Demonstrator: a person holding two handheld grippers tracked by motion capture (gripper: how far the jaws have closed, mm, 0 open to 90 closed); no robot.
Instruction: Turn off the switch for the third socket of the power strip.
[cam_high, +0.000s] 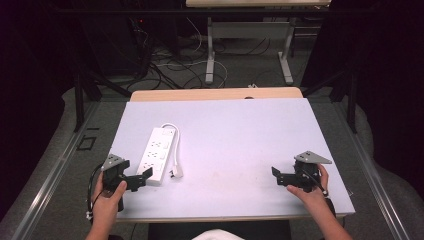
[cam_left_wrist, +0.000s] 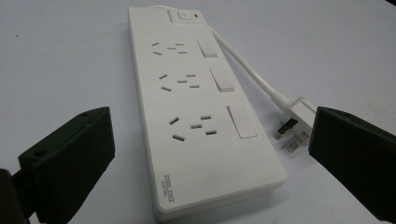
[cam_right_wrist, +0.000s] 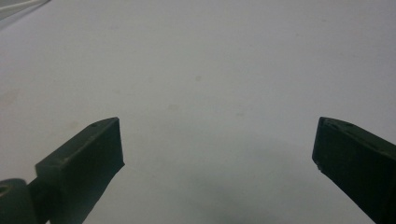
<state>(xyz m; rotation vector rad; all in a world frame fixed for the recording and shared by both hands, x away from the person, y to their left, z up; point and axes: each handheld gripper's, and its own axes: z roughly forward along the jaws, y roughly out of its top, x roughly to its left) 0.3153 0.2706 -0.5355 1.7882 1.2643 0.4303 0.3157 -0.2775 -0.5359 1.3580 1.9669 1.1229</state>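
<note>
A white plastic three-socket power strip (cam_high: 157, 152) lies flat on the pale lavender table top (cam_high: 240, 145), toward the table's left edge and nearer its front edge than its back. Its short white cable (cam_high: 175, 142) loops off the far end and runs back along the strip's right side, ending in a white three-pin plug (cam_left_wrist: 294, 123) that rests on the table just beside the strip's near right corner.

The left gripper (cam_high: 141, 177) hovers at the near end of the strip with its jaws spread wide, nothing between them; in the left gripper view they straddle the strip's near end and the plug together. The right gripper (cam_high: 276, 175) sits well apart near the table's right edge, jaws also released and empty over bare table (cam_right_wrist: 201, 74).

The likely risk lies in that wide straddle: closing now could catch both strip and plug, pinching the pins (cam_left_wrist: 292, 137) or dragging the cable. The smooth, flat strip could also slide or pivot away on the slick surface if one jaw touches first.
</note>
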